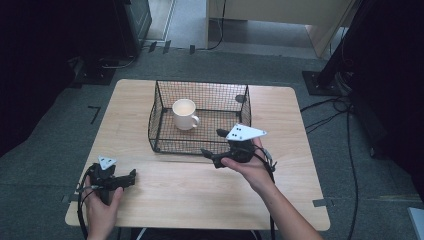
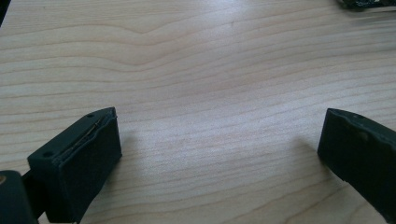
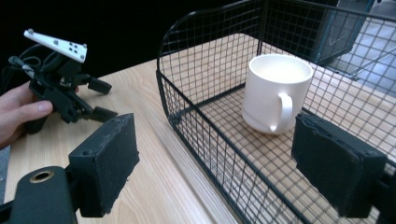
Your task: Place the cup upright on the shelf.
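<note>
Right gripper view: right claw [image 3: 212, 175] is hanging wide apart, empty, with the white mug [image 3: 276, 93] just ahead inside the wire basket [image 3: 205, 126]. Grab isn't done yet. Left claw [image 2: 219, 154] is idling apart over the bench [image 2: 210, 70].

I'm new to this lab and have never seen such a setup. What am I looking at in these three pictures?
A person sits at a wooden table holding a hand-operated gripper in each hand. The high view looks down from above: the left gripper rests low on the table, and the right gripper hangs at the near side of a black wire basket. A white mug stands upright in the basket. The other two pictures come from cameras riding on each gripper, looking along its black jaws. Both grippers are open and hold nothing.
</note>
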